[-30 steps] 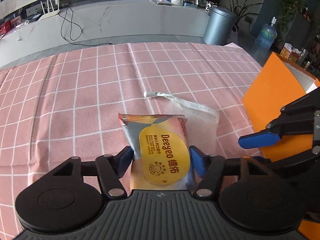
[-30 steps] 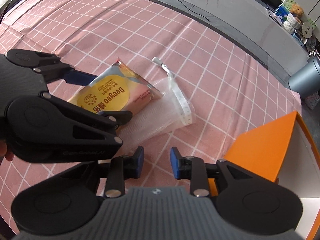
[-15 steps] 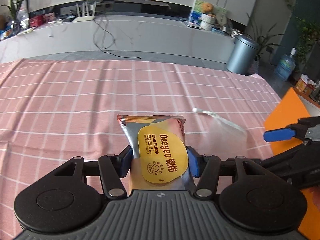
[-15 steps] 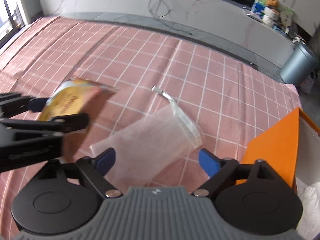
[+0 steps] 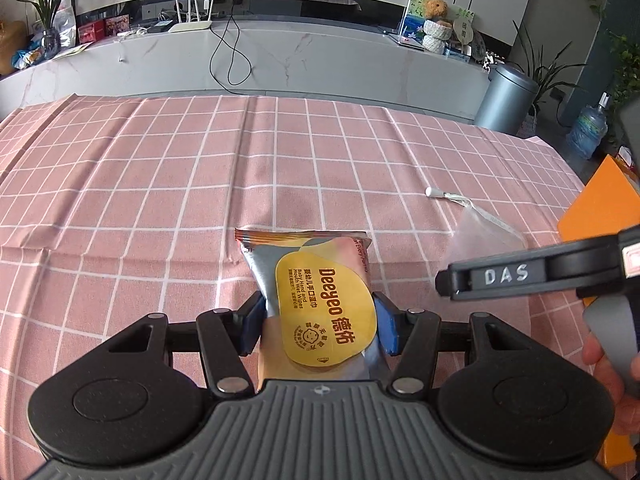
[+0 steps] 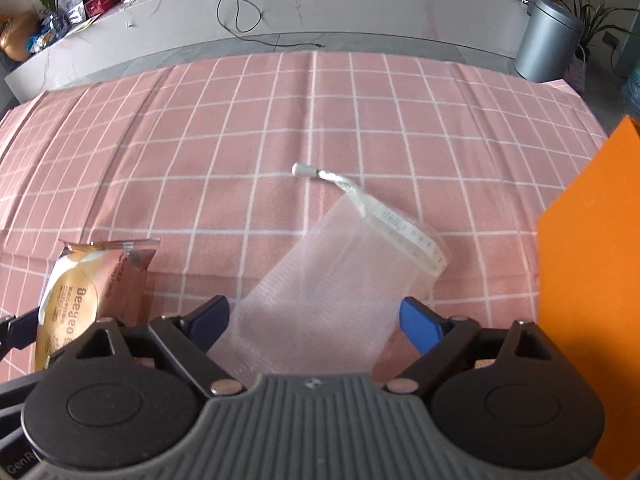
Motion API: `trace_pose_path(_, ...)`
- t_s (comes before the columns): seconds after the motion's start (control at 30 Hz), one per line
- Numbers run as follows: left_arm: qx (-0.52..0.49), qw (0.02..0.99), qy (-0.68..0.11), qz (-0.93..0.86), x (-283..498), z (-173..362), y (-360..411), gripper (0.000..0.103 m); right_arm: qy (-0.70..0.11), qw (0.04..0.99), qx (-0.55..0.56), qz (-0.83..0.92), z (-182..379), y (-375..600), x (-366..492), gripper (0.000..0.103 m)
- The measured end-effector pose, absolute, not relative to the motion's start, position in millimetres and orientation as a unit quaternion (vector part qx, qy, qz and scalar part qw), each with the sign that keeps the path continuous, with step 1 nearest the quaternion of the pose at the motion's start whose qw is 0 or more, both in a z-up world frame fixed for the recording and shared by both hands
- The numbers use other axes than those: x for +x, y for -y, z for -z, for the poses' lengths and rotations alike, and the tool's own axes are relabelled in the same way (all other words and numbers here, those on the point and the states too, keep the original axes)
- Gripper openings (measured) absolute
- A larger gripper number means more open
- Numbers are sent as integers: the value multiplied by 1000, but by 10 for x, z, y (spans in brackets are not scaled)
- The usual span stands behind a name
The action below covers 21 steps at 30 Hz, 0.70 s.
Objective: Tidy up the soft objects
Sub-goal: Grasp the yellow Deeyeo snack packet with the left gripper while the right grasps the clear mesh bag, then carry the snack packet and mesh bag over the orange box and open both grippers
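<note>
A wet-wipes pack (image 5: pixel 316 296) with a yellow label sticks out from my left gripper (image 5: pixel 320 320), which is shut on its sides just above the pink checked cloth. The same pack (image 6: pixel 80 300) shows at the left of the right wrist view. A clear mesh drawstring bag (image 6: pixel 340 280) lies flat on the cloth, its white cord toggle (image 6: pixel 304 169) pointing away. My right gripper (image 6: pixel 316 314) straddles the bag's near end with jaws wide and closing; the pads do not touch it. In the left wrist view the bag (image 5: pixel 480 236) lies to the right, behind one of the right gripper's fingers (image 5: pixel 520 276).
An orange box (image 6: pixel 588 280) stands at the right edge of the cloth, close to the bag. A hand (image 5: pixel 604 376) holds the right gripper. Beyond the table's far edge are a grey bin (image 6: pixel 548 44) and a long marble counter (image 5: pixel 280 64).
My left gripper carried the wipes pack off the mesh bag and to the left. My right gripper opened from nearly shut to wide, rolled, and moved over the bag's near end.
</note>
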<state>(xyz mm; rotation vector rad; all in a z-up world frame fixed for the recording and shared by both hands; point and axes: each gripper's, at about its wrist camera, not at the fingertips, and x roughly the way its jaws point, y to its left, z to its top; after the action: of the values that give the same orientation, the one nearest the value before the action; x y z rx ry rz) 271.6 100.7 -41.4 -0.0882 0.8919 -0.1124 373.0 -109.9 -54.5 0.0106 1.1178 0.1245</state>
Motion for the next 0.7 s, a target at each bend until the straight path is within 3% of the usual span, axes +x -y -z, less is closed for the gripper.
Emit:
trace_pose_path(0.13,-45,899,-433,53,2673,448,-1035,64,-525,849,-21,-59,638,1021,3661,84)
trace_pose_path(0.23,-45,897,-436,53,2652,461,-1033,64,-518,853,-27,-65,634,1020,3636,74)
trace_pose_path(0.33,-47,897,-436,54,2623,456,-1016,64,-510,855,-40,-83,598,1001,3614,53)
trace_pose_path(0.4,-49,897,-436,55,2605,455,-1006,64,-506,857,-44,-89,564,1000,3580,28)
trace_pose_path(0.5,-51,896,-438,55,2567,452,-984,64,-498,859,-62,-97,552,956,3559,5)
trace_pose_path(0.57,-51,896,-438,55,2540,444,-980,64,-494,860,-79,-101,556,935,3546,0)
trace_pose_path(0.7,-56,898,-434,55,2466,400,-978,64,-491,862,-73,-102,530,977,3530,0)
